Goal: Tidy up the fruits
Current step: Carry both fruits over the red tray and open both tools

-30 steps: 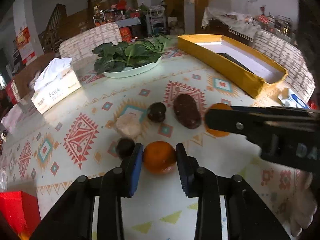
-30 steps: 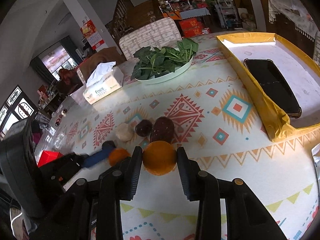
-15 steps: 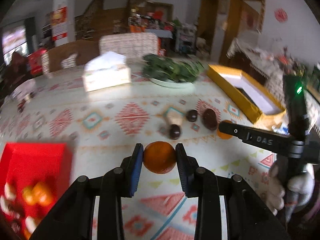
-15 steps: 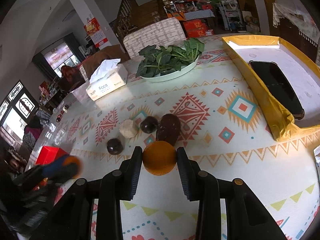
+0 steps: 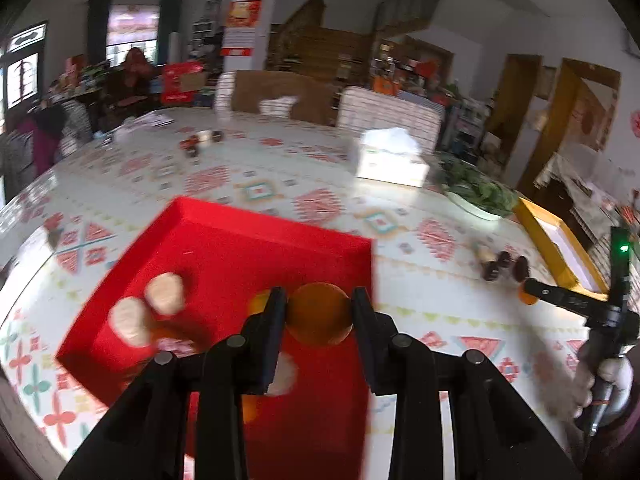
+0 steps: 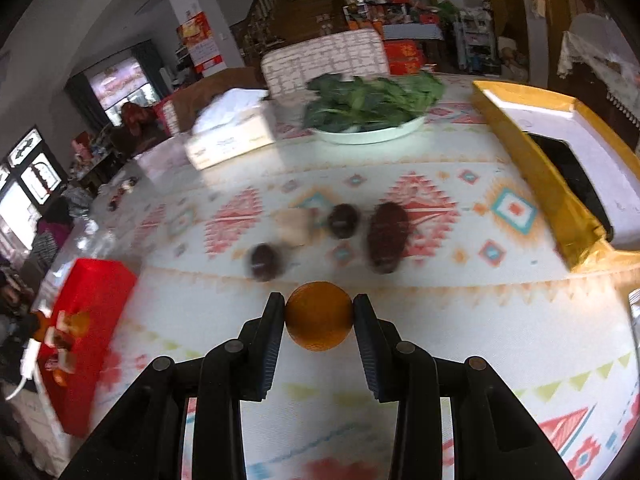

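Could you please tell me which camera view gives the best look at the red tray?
The left wrist view: the red tray fills the middle of the picture, just beyond the left gripper, with fruit inside, though blurred. The right wrist view shows the tray only at the far left edge, small and blurred.

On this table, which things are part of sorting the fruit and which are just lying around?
Part of the job:
- two held oranges
- red tray
- dark fruits
- pale fruit

Lying about:
- tissue box
- plate of greens
- yellow box
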The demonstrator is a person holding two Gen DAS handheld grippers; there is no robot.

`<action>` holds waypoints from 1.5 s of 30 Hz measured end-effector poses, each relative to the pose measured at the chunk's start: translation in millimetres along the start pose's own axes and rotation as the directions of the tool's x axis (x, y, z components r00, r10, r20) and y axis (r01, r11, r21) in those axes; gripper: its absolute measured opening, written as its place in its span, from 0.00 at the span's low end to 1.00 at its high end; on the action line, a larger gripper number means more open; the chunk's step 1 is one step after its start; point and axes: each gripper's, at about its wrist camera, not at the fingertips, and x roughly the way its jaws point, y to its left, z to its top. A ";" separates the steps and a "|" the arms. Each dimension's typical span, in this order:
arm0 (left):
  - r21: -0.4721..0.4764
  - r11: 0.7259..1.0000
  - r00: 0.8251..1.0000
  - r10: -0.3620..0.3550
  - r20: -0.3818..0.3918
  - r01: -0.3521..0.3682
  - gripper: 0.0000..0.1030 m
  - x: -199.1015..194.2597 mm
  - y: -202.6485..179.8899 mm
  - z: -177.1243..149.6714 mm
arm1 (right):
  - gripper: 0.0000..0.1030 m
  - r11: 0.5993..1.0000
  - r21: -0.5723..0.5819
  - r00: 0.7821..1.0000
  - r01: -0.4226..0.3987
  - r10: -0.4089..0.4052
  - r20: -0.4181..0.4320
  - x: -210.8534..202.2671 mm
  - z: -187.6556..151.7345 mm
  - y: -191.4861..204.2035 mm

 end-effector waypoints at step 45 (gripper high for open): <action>-0.176 0.984 0.999 0.036 -0.003 -0.036 0.66 15.0 101.3 2.3 | 0.39 0.908 -0.284 0.942 -0.308 0.248 -0.228 110.6 -7.1 291.0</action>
